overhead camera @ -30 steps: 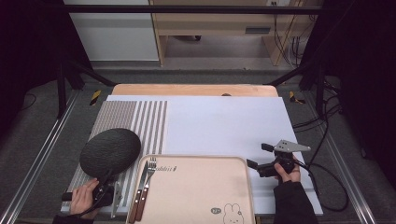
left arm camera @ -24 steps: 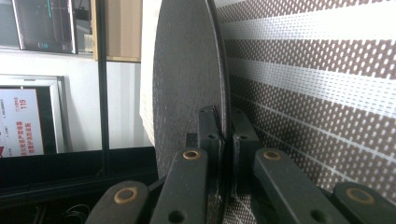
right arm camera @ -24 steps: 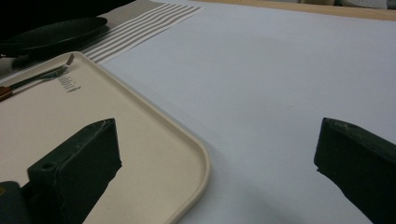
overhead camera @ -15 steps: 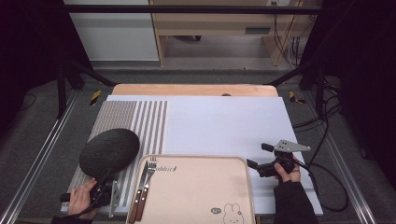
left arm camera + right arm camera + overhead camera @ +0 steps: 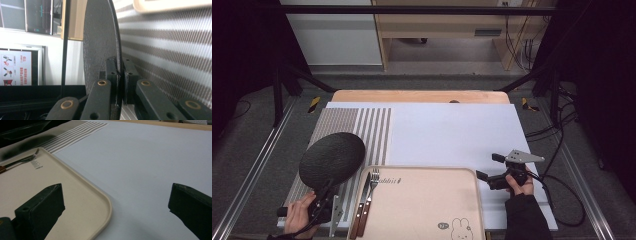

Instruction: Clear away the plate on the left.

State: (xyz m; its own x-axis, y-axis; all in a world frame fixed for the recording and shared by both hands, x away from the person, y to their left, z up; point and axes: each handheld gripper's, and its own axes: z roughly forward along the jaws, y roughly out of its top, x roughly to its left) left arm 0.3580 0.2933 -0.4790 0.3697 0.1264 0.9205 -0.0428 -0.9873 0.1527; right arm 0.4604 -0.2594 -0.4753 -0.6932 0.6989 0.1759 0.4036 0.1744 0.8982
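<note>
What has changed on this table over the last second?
The left gripper, still clamped on the dark round plate, has lifted it a little, toward the tray. Nothing was grasped or released. The right gripper stayed open and still; the fork and knife stayed put.

Table [image 5: 417,96]: wooden top, light brown, visible as a strip along the far edge. Covered almost entirely by a white sheet [image 5: 452,135] lying flat on it.

Striped mat [image 5: 372,130]: grey and white bands, lying flat at the left side of the white sheet, reaching from the far edge toward the near one.

Tray [image 5: 427,200]: beige, rounded corners, raised rim, rabbit print at the near right corner. Lies at the near middle, its left edge over the striped mat.

On the tray, along its left side: fork [image 5: 371,192] and knife [image 5: 361,205], side by side, wooden handles toward the near edge.
</note>
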